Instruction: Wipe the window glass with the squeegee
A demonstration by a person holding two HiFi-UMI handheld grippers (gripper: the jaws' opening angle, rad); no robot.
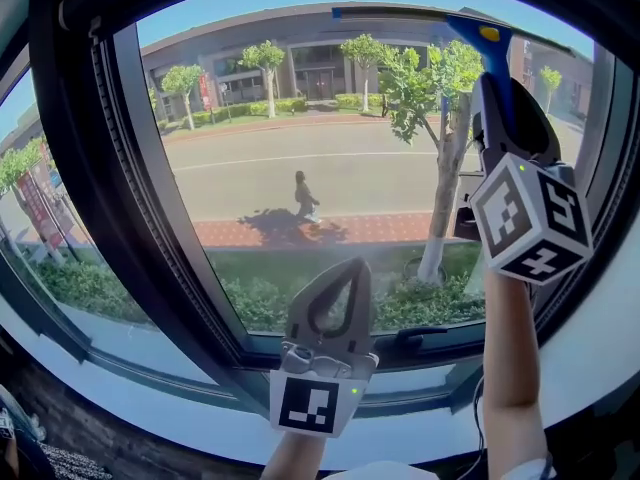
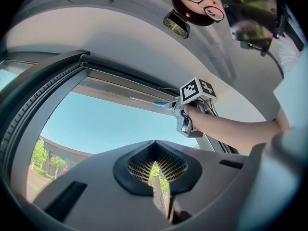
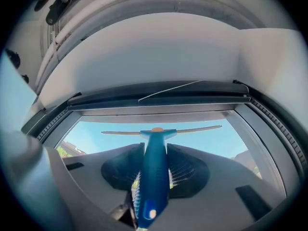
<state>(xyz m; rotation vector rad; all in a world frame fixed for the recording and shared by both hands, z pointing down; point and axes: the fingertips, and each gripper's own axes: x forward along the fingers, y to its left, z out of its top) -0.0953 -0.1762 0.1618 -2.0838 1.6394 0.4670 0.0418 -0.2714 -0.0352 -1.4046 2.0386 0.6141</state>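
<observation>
The window glass (image 1: 300, 158) fills the head view, with a street and trees behind it. My right gripper (image 1: 497, 103) is raised at the upper right and shut on the blue squeegee (image 1: 487, 43). The squeegee blade (image 1: 410, 14) lies level against the top edge of the pane. In the right gripper view the blue squeegee handle (image 3: 154, 177) runs up between the jaws to the blade (image 3: 161, 130), just below the upper frame. My left gripper (image 1: 338, 271) is low at the centre, pointing up at the glass, shut with nothing in it. The left gripper view shows the left gripper (image 2: 155, 150) and, above it, the right gripper (image 2: 192, 105).
A dark window frame (image 1: 90, 168) with a rubber seal rings the pane. A white sill (image 1: 130, 368) runs below it, and a dark latch handle (image 1: 430, 336) sits on the bottom rail. White wall (image 3: 159, 47) rises above the window.
</observation>
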